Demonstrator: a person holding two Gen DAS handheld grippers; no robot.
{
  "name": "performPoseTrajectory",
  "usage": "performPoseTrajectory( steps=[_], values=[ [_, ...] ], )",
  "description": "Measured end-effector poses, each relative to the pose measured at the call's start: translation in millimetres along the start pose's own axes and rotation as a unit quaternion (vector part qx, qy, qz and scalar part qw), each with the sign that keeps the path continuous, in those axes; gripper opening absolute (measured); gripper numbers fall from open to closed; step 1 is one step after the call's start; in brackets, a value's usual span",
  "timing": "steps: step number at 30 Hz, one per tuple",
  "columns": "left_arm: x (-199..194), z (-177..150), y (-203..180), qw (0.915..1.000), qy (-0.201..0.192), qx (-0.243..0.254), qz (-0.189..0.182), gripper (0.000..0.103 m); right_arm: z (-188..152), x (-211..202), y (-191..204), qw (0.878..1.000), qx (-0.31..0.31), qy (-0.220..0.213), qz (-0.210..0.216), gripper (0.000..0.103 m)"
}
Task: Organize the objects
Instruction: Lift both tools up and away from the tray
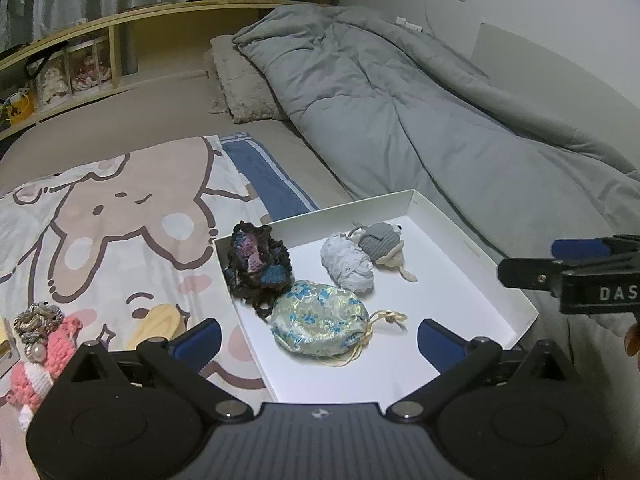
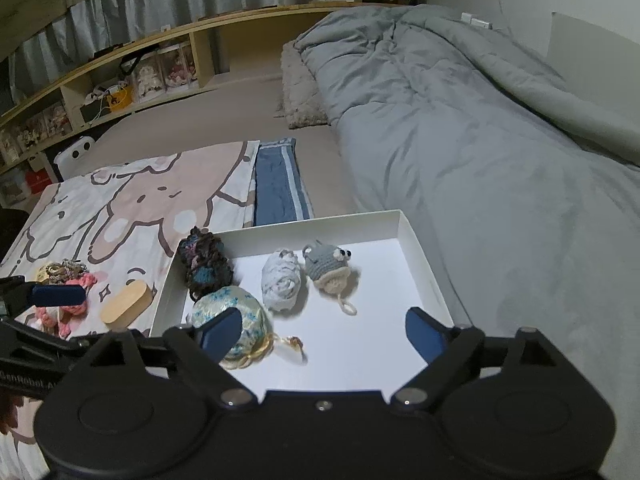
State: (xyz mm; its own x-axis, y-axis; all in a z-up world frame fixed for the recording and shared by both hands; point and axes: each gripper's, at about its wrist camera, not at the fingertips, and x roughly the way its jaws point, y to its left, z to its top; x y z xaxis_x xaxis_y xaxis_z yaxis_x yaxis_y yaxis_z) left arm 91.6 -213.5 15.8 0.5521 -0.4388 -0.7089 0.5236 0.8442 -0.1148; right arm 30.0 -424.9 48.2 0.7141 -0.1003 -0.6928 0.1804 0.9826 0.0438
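Observation:
A shallow white box (image 1: 472,248) (image 2: 416,248) lies on the bed. In it are a dark yarn bundle (image 1: 258,264) (image 2: 206,266), a floral brocade pouch (image 1: 320,320) (image 2: 256,320), a pale yarn ball (image 1: 348,264) (image 2: 282,284) and a grey crochet toy (image 1: 380,242) (image 2: 326,266). My left gripper (image 1: 318,340) is open above the box's near edge; the pouch lies beyond its pads, untouched. My right gripper (image 2: 323,334) is open over the box's bare floor, empty. Left of the box, on the cartoon blanket, lie a pink crochet piece (image 1: 44,344) (image 2: 76,310) and a wooden oval (image 1: 158,326) (image 2: 126,302).
A rumpled grey duvet (image 1: 400,100) fills the bed's right side. A folded blue striped cloth (image 1: 268,176) lies behind the box, a fluffy pillow (image 1: 240,80) further back. A wooden shelf (image 1: 80,60) with boxed dolls runs along the bedhead.

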Motion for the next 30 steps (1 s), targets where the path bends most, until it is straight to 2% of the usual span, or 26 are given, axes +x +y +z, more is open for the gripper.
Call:
performPoseTrajectory(
  steps=[2,8,11,17,30],
  values=[
    [-3.7,-2.5,1.2,1.0000,-0.001,-0.001,0.002,0.103,-3.5,-5.6,0.2,1.000,-0.001,-0.004,-0.002,0.097],
    [-14.8,-10.9,7.5,0.9999,-0.008,-0.008,0.002,0.103,-14.4,-18.9,0.3,1.000,0.001,-0.015,-0.014,0.098],
    [-19.8,-14.4,10.6,0.9998,-0.014,-0.014,0.003,0.103,-21.9,-25.1,0.7,1.000,0.004,-0.023,-0.020,0.103],
    [-31.0,-19.8,15.0,0.9995,-0.027,-0.017,0.007,0.103,-34.7,-32.8,0.3,0.999,0.012,-0.029,-0.034,0.103],
    [-44.7,-26.5,28.3,0.9986,-0.042,-0.029,0.012,0.103,-41.2,-39.3,6.9,0.999,0.022,-0.026,-0.029,0.103]
  ],
)
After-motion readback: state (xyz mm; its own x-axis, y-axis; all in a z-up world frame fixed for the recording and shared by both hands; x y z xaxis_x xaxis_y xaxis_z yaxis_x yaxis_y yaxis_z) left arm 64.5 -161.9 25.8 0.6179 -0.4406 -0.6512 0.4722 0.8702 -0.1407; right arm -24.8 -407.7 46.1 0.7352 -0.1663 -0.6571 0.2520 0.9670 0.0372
